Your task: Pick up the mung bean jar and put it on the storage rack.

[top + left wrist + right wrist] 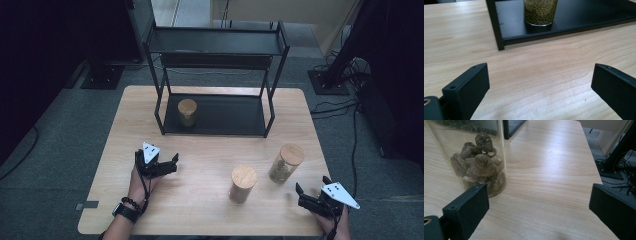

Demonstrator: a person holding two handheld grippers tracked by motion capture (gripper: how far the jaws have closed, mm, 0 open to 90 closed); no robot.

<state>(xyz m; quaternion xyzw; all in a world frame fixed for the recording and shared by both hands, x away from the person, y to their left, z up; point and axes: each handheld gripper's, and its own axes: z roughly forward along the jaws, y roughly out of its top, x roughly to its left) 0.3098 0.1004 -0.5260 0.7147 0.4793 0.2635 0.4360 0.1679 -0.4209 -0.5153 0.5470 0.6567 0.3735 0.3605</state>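
With both grippers spread wide and empty, I had my right gripper [311, 197] at the table's [210, 210] near right corner, the upright mushroom jar [285, 163] just ahead to its left. My left gripper [161, 163] faced the green-bean jar [187, 112] on the rack's [220, 117] bottom shelf, and a third wooden-lidded jar [243, 183] stood between.

Jar of green beans [540, 12] cut off above by the left gripper view's top edge, lid unseen, jar of brown lumps [474, 157] cropped at top and left in the right gripper view, middle jar's [243, 183] contents too small to tell.
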